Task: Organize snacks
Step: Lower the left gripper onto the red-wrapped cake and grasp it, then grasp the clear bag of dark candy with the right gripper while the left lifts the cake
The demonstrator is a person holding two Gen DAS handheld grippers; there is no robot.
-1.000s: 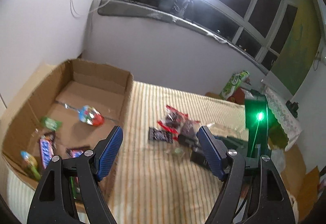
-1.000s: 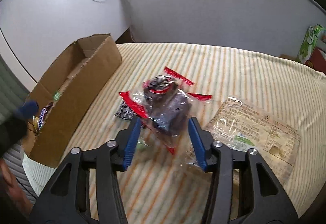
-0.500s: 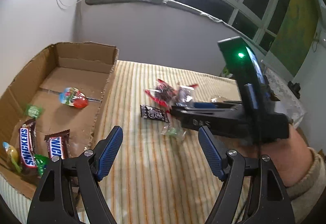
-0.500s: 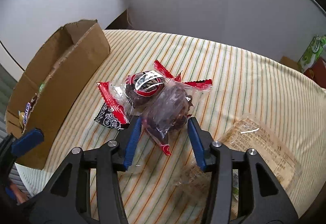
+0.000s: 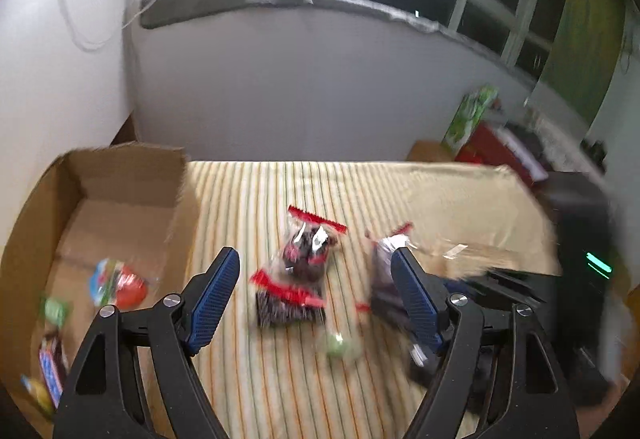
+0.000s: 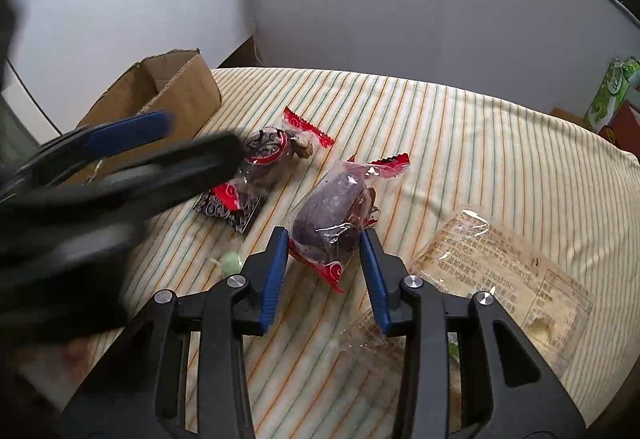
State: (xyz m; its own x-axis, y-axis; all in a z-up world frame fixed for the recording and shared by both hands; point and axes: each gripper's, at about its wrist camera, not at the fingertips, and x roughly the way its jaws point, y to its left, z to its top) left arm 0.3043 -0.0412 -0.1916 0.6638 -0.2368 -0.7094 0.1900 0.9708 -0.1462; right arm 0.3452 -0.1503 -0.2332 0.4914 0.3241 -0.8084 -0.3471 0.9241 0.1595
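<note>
Snack in a clear plastic wrapper with red crimped ends (image 6: 334,223), a dark purple lump inside, lies on the cream striped cloth (image 6: 460,143) between the blue pads of the right gripper (image 6: 324,251). Its jaws have just been closing around the packet; the pads sit at the wrapper's sides, and whether they press it yet cannot be told. Just left of this gripper lies a second clear red-ended packet holding a dark round cake (image 6: 266,155), resting partly on a small flat black patterned sachet (image 6: 230,213), with a small pale green wrapped sweet (image 6: 232,261) nearer the fingers. To its right, touching the right finger, is a large flat clear bag with printed text (image 6: 500,271). The blurred black and blue left gripper (image 5: 312,279) reaches in from the left, crossing in front of the brown cardboard box (image 6: 176,95) and hiding part of the round-cake packet. The left gripper's jaws stand spread wide with nothing between them, hovering above the sachet and cake packet straight ahead of its fingers. Only the left wrist view shows inside the box, left of that gripper: a round red and blue lollipop (image 5: 118,283), a green sweet (image 5: 54,311) and a chocolate bar (image 5: 50,367). That view is heavily blurred; only the right wrist view gives the bag's print sharply.
</note>
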